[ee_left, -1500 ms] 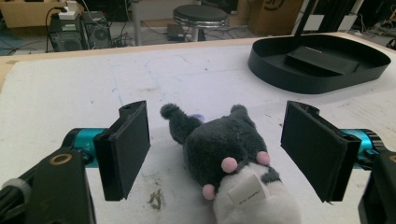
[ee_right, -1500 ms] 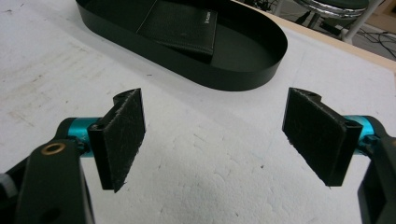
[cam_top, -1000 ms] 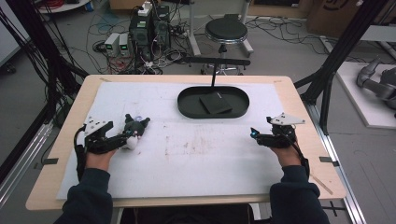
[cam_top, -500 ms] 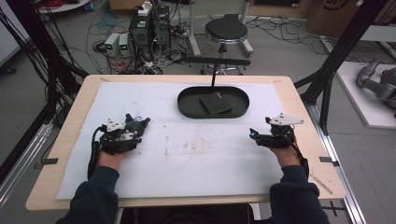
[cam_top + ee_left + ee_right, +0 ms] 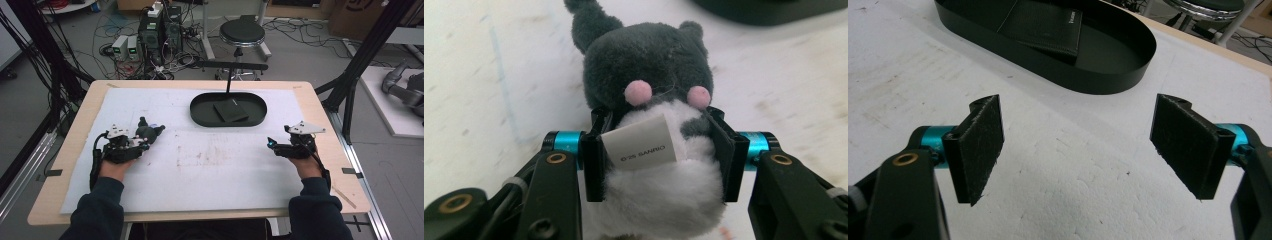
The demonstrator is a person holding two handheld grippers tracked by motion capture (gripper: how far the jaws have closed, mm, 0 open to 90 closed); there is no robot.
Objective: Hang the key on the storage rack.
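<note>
The left gripper point(image 5: 659, 150) has just been closing, and its jaws now press into the soft flanks of the plush toy point(image 5: 649, 100) where a second ago they stood wide around it, so the grasp looks made and a lift can follow, likely toward the tray point(image 5: 200, 112). The toy rests on the white foam mat point(image 5: 225, 175) at the table's left side, well apart from the tray. It is fluffy, dark grey on the head with stubby ears, two pink cheek dots, a white furry belly and a small paper tag. The tray is a shallow black oval, smooth and matte, holding a flat dark wallet point(image 5: 1048, 27), possibly leather. The right gripper point(image 5: 1083, 145) rests wide open and empty, its felt-like pads point(image 5: 980, 145) rough and dark
</note>
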